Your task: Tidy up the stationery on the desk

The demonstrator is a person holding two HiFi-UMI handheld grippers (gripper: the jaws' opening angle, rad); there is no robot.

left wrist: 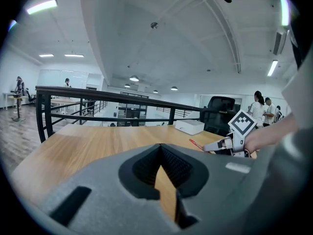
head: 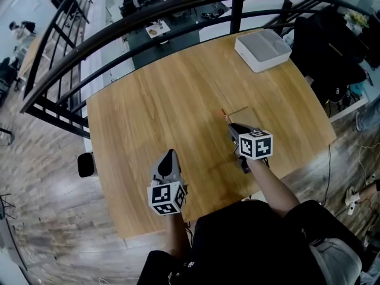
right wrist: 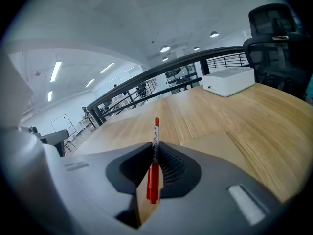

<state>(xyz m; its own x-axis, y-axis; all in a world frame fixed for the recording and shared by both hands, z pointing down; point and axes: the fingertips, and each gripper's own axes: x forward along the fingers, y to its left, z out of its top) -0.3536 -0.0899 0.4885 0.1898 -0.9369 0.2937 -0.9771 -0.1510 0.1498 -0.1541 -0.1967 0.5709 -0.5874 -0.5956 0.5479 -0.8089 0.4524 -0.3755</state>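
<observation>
A red pen [right wrist: 153, 166] with a white barrel stands between the jaws of my right gripper [right wrist: 155, 148], which is shut on it; its tip pokes forward over the wooden desk [head: 172, 105]. In the head view the right gripper [head: 231, 126] hovers over a flat tan sheet [head: 244, 116], the red pen [head: 225, 115] jutting from it. A white box [head: 263, 50] sits at the desk's far right corner. My left gripper [head: 171, 155] is near the front edge, shut with nothing in it. The left gripper view shows its jaws [left wrist: 160, 152] together and the right gripper [left wrist: 230, 142] off to the right.
A black railing [head: 119, 25] curves round the desk's far side. A black office chair [right wrist: 276, 31] stands behind the white box [right wrist: 229, 81]. The tan sheet [right wrist: 220, 143] lies just ahead of the right gripper. The person's dark-clothed body [head: 249, 242] is at the front edge.
</observation>
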